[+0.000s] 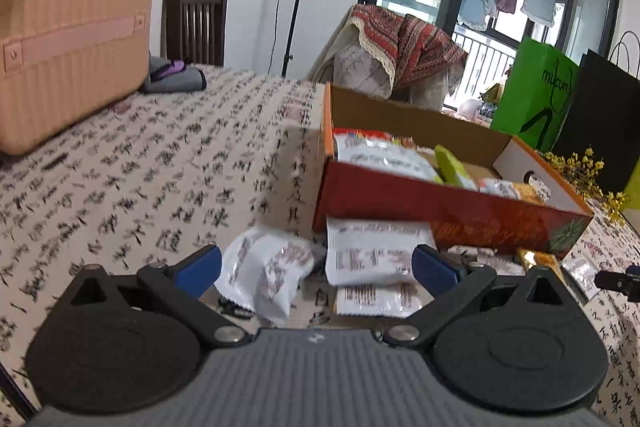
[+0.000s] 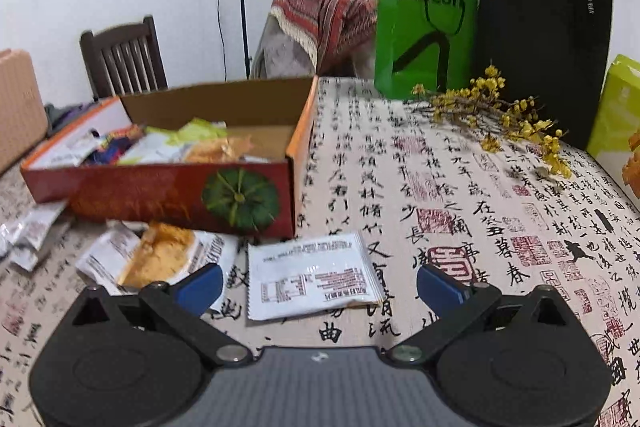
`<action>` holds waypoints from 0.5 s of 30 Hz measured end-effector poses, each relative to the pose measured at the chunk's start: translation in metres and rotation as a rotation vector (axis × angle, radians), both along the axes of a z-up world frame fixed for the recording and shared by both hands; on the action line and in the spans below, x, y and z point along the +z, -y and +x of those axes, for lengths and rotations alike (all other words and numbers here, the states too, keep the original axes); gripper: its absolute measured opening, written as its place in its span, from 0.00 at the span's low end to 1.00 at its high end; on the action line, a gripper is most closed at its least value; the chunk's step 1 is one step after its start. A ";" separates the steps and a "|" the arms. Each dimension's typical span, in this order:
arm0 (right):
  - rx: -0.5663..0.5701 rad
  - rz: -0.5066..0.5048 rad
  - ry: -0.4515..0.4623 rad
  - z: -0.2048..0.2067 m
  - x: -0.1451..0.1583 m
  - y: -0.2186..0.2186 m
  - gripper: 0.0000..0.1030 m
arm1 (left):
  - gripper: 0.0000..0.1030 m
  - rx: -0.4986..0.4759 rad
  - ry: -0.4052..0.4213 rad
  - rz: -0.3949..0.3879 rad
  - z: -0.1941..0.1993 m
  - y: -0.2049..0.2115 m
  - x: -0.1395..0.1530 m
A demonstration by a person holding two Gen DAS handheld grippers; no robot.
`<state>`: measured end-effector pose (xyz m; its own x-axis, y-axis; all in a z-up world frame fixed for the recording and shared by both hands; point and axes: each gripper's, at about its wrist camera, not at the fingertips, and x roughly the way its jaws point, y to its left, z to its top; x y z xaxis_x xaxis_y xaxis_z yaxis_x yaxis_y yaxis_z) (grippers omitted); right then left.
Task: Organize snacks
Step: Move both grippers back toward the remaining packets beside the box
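A red and orange cardboard box (image 1: 440, 211) (image 2: 160, 191) sits on the table and holds several snack packets. Loose packets lie in front of it. In the left wrist view my left gripper (image 1: 316, 267) is open, with a crumpled white packet (image 1: 268, 271) and a flat white packet (image 1: 372, 251) between its blue fingers, above another packet (image 1: 376, 301). In the right wrist view my right gripper (image 2: 318, 285) is open over a flat white packet (image 2: 312, 275); a yellow snack packet (image 2: 160, 255) lies by its left finger (image 2: 200, 285).
A pink suitcase (image 1: 72, 39) stands at the table's far left beside a dark folded cloth (image 1: 176, 77). Green (image 2: 426, 27) and black (image 2: 540, 39) paper bags and a yellow flower sprig (image 2: 500, 115) are at the right. A wooden chair (image 2: 124, 57) is behind.
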<state>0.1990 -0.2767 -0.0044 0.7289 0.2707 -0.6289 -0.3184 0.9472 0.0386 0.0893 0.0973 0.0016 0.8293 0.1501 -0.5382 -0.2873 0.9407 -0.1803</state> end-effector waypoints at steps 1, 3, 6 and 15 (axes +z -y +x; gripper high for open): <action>-0.001 -0.013 -0.008 0.003 -0.002 -0.002 1.00 | 1.00 -0.002 -0.005 -0.001 0.001 0.000 -0.002; 0.004 -0.041 -0.022 0.010 -0.006 -0.007 1.00 | 1.00 -0.005 0.003 0.001 0.001 0.000 -0.003; 0.007 -0.087 -0.059 0.022 -0.014 -0.015 1.00 | 1.00 -0.016 0.015 -0.009 -0.001 -0.001 -0.005; 0.023 -0.026 -0.063 0.036 -0.026 -0.014 1.00 | 1.00 -0.023 0.016 -0.039 0.000 -0.004 -0.006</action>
